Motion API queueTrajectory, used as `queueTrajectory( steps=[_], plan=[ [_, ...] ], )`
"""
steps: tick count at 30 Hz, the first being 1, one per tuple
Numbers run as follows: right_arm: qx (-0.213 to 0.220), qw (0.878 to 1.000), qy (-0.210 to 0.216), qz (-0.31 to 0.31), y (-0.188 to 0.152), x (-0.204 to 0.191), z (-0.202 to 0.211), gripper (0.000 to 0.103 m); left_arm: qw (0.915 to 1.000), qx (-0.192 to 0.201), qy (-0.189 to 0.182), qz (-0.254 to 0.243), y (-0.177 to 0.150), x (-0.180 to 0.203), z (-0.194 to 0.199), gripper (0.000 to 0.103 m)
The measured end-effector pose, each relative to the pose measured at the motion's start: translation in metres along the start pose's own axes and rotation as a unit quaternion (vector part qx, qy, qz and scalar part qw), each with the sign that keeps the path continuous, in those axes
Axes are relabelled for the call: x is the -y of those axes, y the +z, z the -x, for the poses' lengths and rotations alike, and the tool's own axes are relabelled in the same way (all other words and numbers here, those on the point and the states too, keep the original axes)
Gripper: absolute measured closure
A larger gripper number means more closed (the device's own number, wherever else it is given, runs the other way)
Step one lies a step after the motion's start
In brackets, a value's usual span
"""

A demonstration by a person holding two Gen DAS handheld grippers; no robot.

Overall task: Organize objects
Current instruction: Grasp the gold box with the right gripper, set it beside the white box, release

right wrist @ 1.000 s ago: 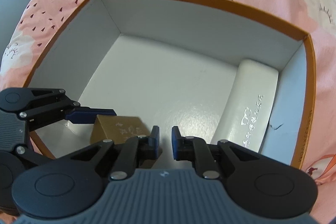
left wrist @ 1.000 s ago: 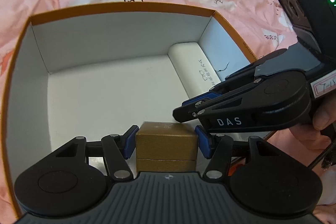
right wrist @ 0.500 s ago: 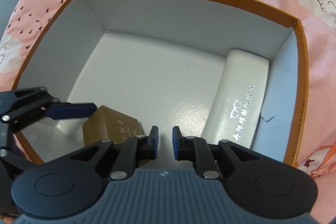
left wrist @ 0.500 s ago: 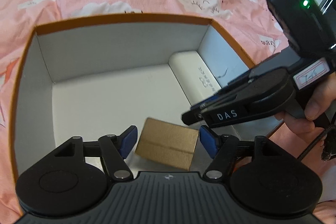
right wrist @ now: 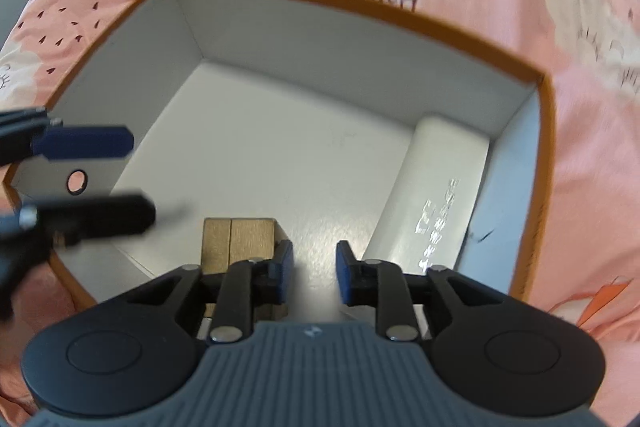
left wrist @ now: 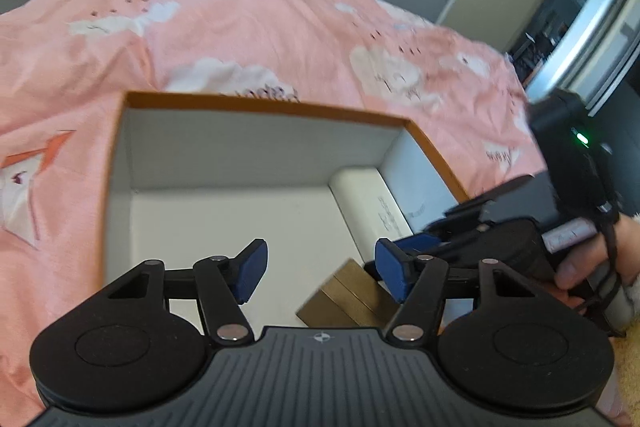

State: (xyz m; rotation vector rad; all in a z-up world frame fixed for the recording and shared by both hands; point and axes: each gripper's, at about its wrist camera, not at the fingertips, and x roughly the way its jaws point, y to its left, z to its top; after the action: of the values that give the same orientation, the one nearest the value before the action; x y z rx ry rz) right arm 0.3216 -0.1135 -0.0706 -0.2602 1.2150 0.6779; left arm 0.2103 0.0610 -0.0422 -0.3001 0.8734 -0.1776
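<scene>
the left gripper [left wrist: 318, 273] is gaping, empty; the right gripper [right wrist: 314, 273] is opening, empty, its fingers partly hiding the gold box [right wrist: 238, 243] lying in the carton [right wrist: 348, 7].

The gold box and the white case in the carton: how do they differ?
The gold box is small, blocky and brown-gold; the white case is long, rounded and white with printed marks. The gold box lies at the near wall, the white case along the right wall. Both rest on the carton floor.

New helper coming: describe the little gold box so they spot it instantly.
Find the orange-rimmed carton on the pink bedspread. On its white floor, at the near edge, lies the gold box. It is small, square and metallic, unlike the long white case along the opposite wall.
</scene>
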Motion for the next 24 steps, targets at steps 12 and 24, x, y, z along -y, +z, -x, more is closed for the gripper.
queueTrajectory(
  steps=[12, 24],
  plan=[
    [0.000, 0.998, 0.015, 0.055, 0.016, -0.040, 0.003, 0.035, 0.9996, 0.021, 0.002, 0.021, -0.002, -0.012, 0.010, 0.038],
    [-0.059, 0.985, 0.014, 0.160, 0.026, -0.058, -0.016, 0.057, 0.9995, 0.021, 0.008, 0.021, -0.010, -0.009, 0.006, 0.040]
  ],
)
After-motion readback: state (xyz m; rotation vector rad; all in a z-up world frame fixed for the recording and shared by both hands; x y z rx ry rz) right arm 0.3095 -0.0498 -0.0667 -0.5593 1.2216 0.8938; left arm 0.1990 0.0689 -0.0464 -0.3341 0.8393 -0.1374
